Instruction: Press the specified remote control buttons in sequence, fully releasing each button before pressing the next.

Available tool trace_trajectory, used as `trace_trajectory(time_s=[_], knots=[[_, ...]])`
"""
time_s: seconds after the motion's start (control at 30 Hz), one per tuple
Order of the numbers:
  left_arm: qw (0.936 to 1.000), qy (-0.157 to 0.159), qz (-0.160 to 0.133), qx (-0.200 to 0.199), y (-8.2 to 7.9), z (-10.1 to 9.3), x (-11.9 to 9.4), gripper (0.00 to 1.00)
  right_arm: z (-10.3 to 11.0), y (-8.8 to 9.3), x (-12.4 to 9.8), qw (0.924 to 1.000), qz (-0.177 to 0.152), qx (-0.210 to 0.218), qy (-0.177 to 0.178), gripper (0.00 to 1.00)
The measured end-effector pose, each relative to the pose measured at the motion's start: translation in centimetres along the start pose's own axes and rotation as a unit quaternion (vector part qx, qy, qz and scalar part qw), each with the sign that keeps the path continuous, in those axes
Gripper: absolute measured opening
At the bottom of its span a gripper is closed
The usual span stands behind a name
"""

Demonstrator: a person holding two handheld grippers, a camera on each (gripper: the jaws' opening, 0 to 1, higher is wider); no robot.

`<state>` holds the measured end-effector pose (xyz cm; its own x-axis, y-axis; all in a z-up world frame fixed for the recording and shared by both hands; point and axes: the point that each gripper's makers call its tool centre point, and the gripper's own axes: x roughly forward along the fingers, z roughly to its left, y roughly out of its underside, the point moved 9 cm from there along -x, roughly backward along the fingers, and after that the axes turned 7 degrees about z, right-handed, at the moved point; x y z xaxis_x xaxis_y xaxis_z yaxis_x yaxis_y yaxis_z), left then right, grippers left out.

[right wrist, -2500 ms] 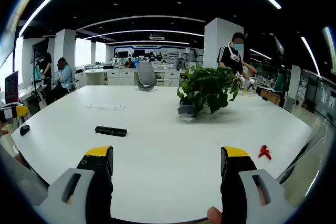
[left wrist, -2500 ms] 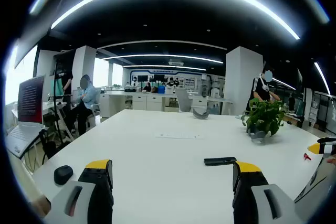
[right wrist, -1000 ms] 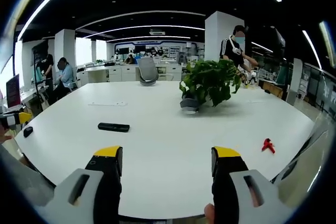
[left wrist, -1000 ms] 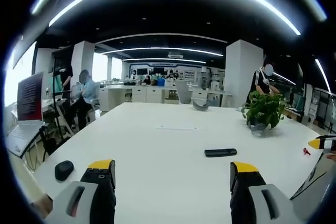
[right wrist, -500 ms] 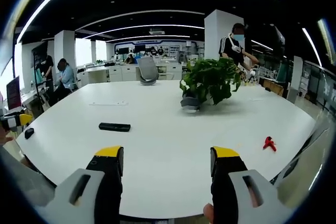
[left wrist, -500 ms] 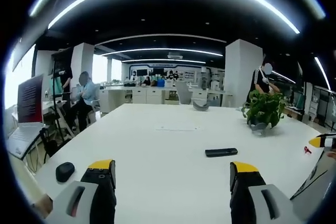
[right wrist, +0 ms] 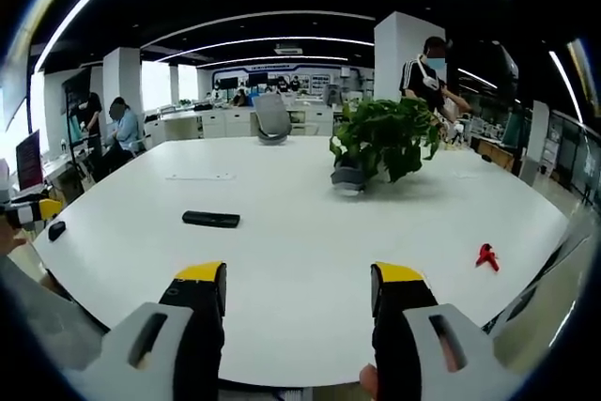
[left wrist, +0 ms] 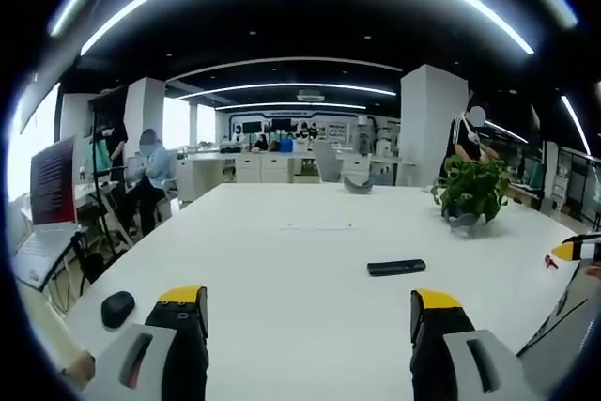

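The remote control (left wrist: 395, 268) (right wrist: 210, 220) is a thin black bar. It lies flat on the white table (left wrist: 282, 269) (right wrist: 310, 241), out toward the middle and away from the edges. The left hand-held gripper (left wrist: 300, 312) hangs over the near edge of the table with its jaws wide apart and nothing in them. The right hand-held gripper (right wrist: 298, 290) does too. Both are well apart from the remote. A green plant (right wrist: 380, 143) (left wrist: 470, 196) stands farther out on the table. A small red thing (right wrist: 485, 255) lies near the right edge. A dark mouse (left wrist: 117, 307) sits near the left edge.
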<state>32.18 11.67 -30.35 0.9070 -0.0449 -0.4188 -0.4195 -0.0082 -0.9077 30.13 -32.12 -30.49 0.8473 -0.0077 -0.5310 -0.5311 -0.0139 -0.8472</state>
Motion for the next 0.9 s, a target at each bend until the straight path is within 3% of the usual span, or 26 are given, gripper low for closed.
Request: trace_trajectory(time_s=[0.57, 0.7, 0.8, 0.83, 0.9], knots=[[0.9999, 0.006, -0.01, -0.007, -0.36, -0.15, -0.25, 0.89, 0.0, 0.12, 0.06, 0.9999, 0.008, 0.004, -0.008, 0.59], [0.9998, 0.016, 0.007, -0.007, -0.28, -0.46, -0.15, 0.81, -0.12, 0.08, -0.05, 0.9999, 0.001, 0.011, -0.008, 0.58], [0.9998, 0.018, 0.002, 0.0, -0.52, -0.6, -0.19, 0.76, -0.16, 0.11, -0.02, 0.9999, 0.003, 0.014, -0.008, 0.58], [0.9998, 0.02, 0.004, 0.001, -0.54, -0.61, -0.08, 0.76, -0.16, 0.1, -0.02, 0.9998, 0.003, 0.015, -0.009, 0.58], [0.9983, 0.033, 0.047, -0.004, -0.09, -0.63, 0.47, 0.74, -0.15, 0.16, 0.05, 0.9998, 0.007, 0.015, -0.011, 0.57]])
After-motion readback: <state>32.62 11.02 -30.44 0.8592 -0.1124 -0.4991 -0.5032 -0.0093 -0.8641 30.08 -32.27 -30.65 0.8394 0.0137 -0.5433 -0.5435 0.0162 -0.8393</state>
